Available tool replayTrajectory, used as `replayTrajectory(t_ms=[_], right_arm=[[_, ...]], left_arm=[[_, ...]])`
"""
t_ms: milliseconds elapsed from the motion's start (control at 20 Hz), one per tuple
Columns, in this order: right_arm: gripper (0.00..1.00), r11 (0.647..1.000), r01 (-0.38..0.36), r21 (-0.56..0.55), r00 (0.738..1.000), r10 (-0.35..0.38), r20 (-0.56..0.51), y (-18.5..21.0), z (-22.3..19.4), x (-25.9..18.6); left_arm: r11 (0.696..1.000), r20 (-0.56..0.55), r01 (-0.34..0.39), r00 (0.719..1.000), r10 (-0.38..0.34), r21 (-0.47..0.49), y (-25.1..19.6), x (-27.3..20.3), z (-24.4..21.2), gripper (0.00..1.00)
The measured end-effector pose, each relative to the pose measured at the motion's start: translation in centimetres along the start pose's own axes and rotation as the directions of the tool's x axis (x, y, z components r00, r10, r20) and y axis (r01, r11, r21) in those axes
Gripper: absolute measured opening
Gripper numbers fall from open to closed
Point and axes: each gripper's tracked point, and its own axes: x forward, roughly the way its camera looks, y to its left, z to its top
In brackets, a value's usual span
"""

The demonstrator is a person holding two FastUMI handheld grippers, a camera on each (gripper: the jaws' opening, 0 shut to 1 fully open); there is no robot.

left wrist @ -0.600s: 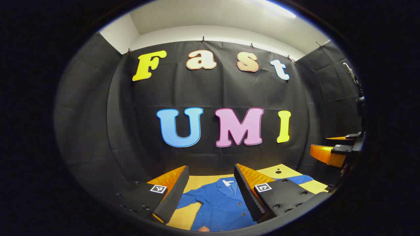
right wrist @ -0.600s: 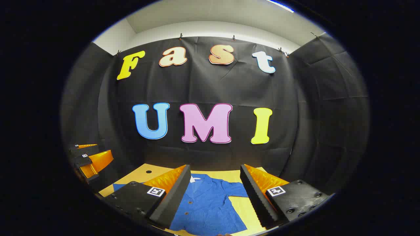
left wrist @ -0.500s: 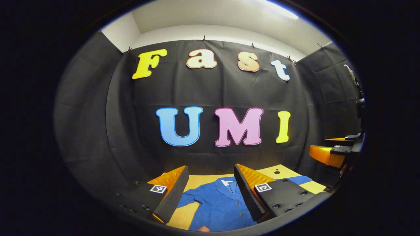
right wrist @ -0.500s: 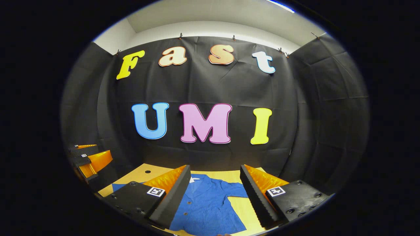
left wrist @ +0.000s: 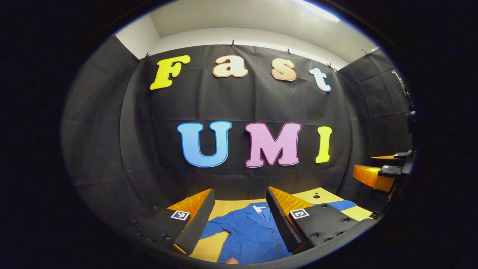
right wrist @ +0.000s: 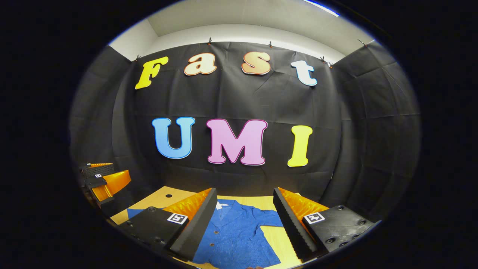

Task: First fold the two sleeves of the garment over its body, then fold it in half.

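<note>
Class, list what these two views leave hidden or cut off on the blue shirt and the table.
- Left gripper view: the blue shirt's hem is cut off by the bottom edge; the left tool hides its sides.
- Right gripper view: the hem is likewise cut off; the right tool covers one shoulder.
- The table's near edge lies out of frame.

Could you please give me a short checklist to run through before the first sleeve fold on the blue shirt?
1. Left gripper open and holding nothing: ok.
2. Right gripper open and holding nothing: ok.
3. Shirt lying flat on the table, collar at the far end: ok.
4. Both sleeves spread out to the sides, none folded over the body yet: ok.
5. Grippers low enough to pinch a sleeve: not ok, both hang above the shirt.
6. Sleeve cuffs within easy reach: cannot tell.
</note>
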Motion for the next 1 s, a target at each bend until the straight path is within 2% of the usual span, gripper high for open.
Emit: replayTrajectory(t_ms=[100,150,250,300,500,750,850,1000], right_arm=[[1.00,1.000,-0.002,0.002,1.000,0.002,0.001,0.0,0.1,0.0],[0.96,1.000,-0.001,0.006,1.000,0.001,0.002,0.0,0.3,0.2],[1.00,1.000,-0.002,0.011,1.000,0.002,0.000,0.0,0.1,0.2],[0.96,1.000,-0.001,0.008,1.000,0.001,-0.002,-0.2,0.1,0.2],[0.96,1.000,-0.007,-0.019,1.000,0.007,-0.003,-1.0,0.4,0.9],[0.96,0.997,0.003,-0.082,1.000,-0.002,0.022,-4.3,4.0,3.7],[0.96,0.998,0.002,-0.068,1.000,-0.003,-0.015,-6.4,4.8,5.6],[0.96,0.999,0.042,-0.006,0.989,-0.042,-0.144,-11.2,4.4,9.3]], left_arm=[[1.000,0.003,0.001,1.000,-0.001,-0.001,-0.1,0.0,0.0,0.80],[1.000,0.003,-0.001,1.000,0.001,-0.002,0.0,-0.1,0.0,0.80],[1.000,0.002,-0.004,1.000,0.004,-0.005,0.1,-0.1,-0.1,0.79],[1.000,0.000,-0.008,1.000,0.008,-0.007,0.2,-0.1,-0.1,0.80],[1.000,-0.006,-0.013,1.000,0.013,-0.011,0.4,-0.4,-0.3,0.80],[1.000,-0.015,-0.014,1.000,0.014,0.012,1.5,0.1,-0.7,0.80],[1.000,-0.022,0.008,1.000,-0.008,-0.002,1.6,0.4,-1.0,0.80],[0.999,-0.034,0.037,0.999,-0.037,0.002,1.8,0.7,-1.7,0.80]])
